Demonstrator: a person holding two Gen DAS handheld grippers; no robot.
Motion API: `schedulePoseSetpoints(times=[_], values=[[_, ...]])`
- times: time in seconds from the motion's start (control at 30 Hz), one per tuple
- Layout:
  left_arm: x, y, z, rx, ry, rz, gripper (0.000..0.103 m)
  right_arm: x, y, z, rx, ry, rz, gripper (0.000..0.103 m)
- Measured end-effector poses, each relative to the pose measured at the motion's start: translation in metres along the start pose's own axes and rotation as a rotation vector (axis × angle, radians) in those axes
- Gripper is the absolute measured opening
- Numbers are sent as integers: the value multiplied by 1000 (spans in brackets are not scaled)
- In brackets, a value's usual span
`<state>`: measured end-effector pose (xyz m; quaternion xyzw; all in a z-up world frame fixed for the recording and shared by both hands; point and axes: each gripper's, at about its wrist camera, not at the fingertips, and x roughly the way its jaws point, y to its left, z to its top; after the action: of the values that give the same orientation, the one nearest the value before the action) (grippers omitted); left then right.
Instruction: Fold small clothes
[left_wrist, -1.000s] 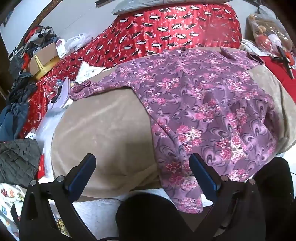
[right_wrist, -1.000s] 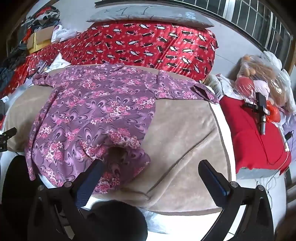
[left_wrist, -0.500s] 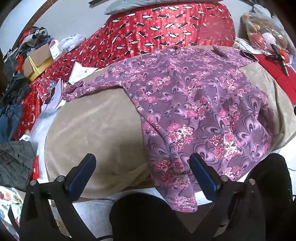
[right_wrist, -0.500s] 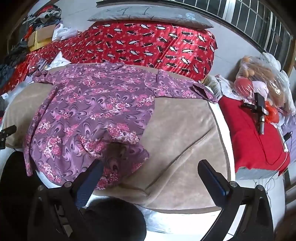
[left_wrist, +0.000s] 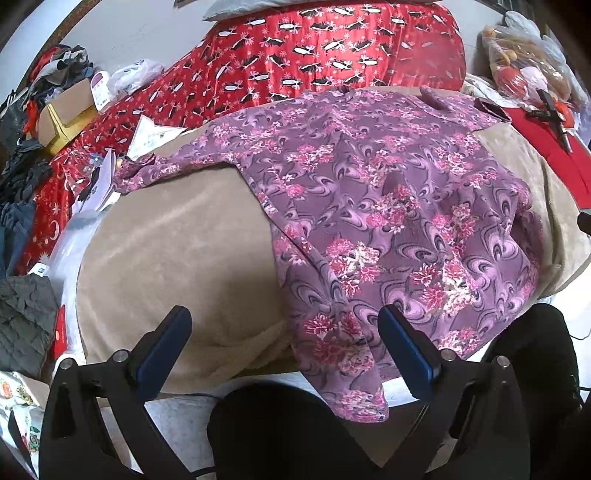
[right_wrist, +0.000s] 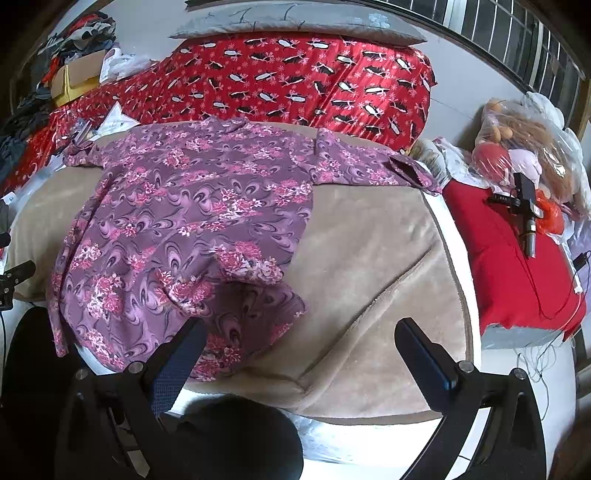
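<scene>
Left gripper (left_wrist: 282, 332) jaws wide apart, gripping nothing, hovering over the near edge of the tan blanket (left_wrist: 177, 251); its right finger sits over the hem of the purple floral shirt (left_wrist: 388, 206). Right gripper (right_wrist: 299, 345) jaws also spread, empty, left finger over the shirt's near corner (right_wrist: 236, 332), which is flipped back on itself. Shirt lies spread on the blanket, sleeves out to both sides, hem drooping off the near edge. Behind it: red patterned quilt (right_wrist: 295, 81). Cardboard box (left_wrist: 66, 114) far left, contents not readable. Clear plastic bag (right_wrist: 524, 155) on the right holds stuffed toys, blurred through the plastic. Clothes pile (left_wrist: 22, 177) at far left is cut off by the lens rim.
</scene>
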<state>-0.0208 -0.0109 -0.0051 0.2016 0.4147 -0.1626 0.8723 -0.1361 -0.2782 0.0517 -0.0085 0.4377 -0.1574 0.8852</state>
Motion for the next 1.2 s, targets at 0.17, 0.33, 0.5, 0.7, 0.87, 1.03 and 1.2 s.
schedulePoseSetpoints(times=[0.17, 0.33, 0.5, 0.7, 0.87, 1.03, 1.2], values=[[-1, 0, -1, -2, 2, -6, 101, 0, 2, -1, -3, -1, 3, 102], [-3, -2, -1, -3, -2, -11, 101, -3, 2, -3, 0, -4, 1, 102], [-8, -3, -3, 1, -8, -13, 101, -7, -1, -7, 11, -8, 1, 102], [-10, -2, -4, -2, -2, -30, 101, -9, -3, -9, 29, -14, 9, 102], [-12, -4, -4, 0, -6, -33, 101, -10, -2, -10, 31, -17, 12, 101], [-12, -4, -6, -3, -1, -41, 101, -10, -1, -10, 36, -19, 17, 102], [-11, -2, -7, -9, 4, -51, 101, -11, 1, -11, 38, -14, 20, 102]])
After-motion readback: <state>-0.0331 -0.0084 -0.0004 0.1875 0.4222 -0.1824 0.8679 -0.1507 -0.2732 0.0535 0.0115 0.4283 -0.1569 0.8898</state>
